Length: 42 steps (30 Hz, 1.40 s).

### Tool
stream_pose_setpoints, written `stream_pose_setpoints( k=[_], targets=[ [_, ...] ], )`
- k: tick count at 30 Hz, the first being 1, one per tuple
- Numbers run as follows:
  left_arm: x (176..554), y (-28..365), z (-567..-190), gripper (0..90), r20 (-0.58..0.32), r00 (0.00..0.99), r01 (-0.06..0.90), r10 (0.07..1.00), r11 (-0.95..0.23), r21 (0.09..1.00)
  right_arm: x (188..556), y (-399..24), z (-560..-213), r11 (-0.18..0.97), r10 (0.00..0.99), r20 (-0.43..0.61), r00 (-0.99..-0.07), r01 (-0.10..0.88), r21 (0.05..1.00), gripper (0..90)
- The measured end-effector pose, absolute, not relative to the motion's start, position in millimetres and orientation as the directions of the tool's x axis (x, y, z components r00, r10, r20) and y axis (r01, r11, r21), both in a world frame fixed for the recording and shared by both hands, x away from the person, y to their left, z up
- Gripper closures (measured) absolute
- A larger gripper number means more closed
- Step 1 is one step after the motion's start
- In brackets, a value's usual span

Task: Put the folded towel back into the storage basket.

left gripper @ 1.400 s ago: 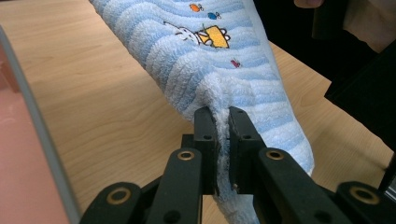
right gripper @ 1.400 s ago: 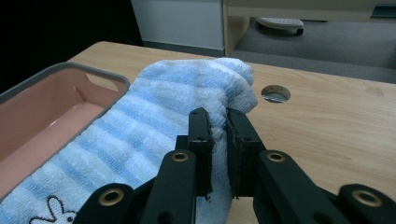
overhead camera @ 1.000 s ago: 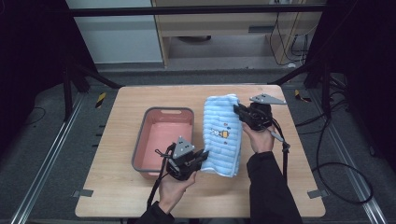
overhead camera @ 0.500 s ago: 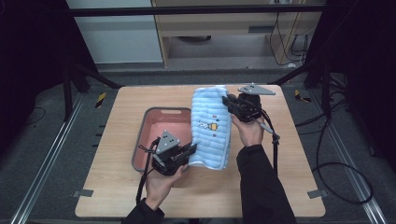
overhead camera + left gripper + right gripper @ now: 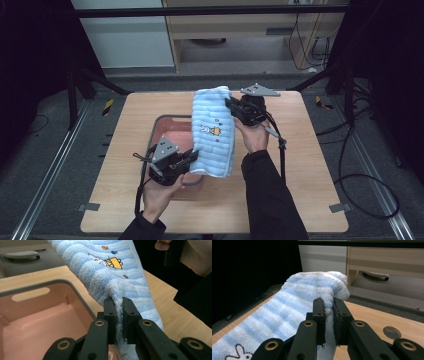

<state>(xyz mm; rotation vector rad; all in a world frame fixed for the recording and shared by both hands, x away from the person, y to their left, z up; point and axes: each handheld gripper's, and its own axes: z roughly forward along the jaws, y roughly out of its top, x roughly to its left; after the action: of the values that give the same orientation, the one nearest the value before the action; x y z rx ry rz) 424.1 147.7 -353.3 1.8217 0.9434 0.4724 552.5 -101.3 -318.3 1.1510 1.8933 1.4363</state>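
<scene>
High view: a pink bin [image 5: 167, 131] with a grey rim sits on the wooden table [image 5: 310, 165], left of centre. What shows of its inside is bare pink floor; the rest lies under the towel [image 5: 214, 132] and the left gripper [image 5: 192, 156]. In the left gripper view the bin [image 5: 37, 315] shows a slot handle in its far wall and nothing on the floor that can be seen.

The towel, pale blue with white stripes and a small rabbit picture, is held up off the table between the two grippers. Its long axis runs from the near edge, low over the bin's right rim, up and away to the far end, which is the higher one. It is stretched in a sloping band, printed side up.

The left gripper has its jaws pressed together on the towel's [image 5: 117, 277] near edge, cloth bunched between them. The right gripper [image 5: 231, 105] is clamped likewise on the far end, where the towel [image 5: 294, 310] folds over its jaws.

Around the table: a dark floor, metal frame rails, cables at the right, and a cabinet [image 5: 240, 20] behind. A round hole [image 5: 391, 332] in the tabletop lies near the right gripper. The person's right sleeve [image 5: 270, 200] lies beside the towel's right edge.
</scene>
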Motion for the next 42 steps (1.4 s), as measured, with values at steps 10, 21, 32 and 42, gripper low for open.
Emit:
stream_pose_setpoints(
  k=[10,21,32,42],
  targets=[
    [427.1,169.7,-352.7,83.7,-0.097,0.594,0.403,0.799,-0.190,0.895,561.0,-74.8,-318.2,0.094,0.834,0.099,-0.542,0.316,0.944,81.6],
    [430.8,198.0,-355.6,83.7,-0.105,0.548,0.419,0.830,-0.164,0.893,571.9,-46.6,-323.5,0.100,0.819,0.106,-0.563,0.323,0.941,81.5],
    [438.2,216.1,-360.9,83.7,-0.106,0.510,0.441,0.854,-0.153,0.884,583.4,-26.2,-333.1,0.095,0.807,0.121,-0.578,0.328,0.940,81.5],
    [445.1,223.7,-373.7,83.7,-0.115,0.487,0.473,0.866,-0.151,0.868,590.4,-15.9,-345.7,0.108,0.806,0.123,-0.580,0.348,0.931,81.5]
  ],
)
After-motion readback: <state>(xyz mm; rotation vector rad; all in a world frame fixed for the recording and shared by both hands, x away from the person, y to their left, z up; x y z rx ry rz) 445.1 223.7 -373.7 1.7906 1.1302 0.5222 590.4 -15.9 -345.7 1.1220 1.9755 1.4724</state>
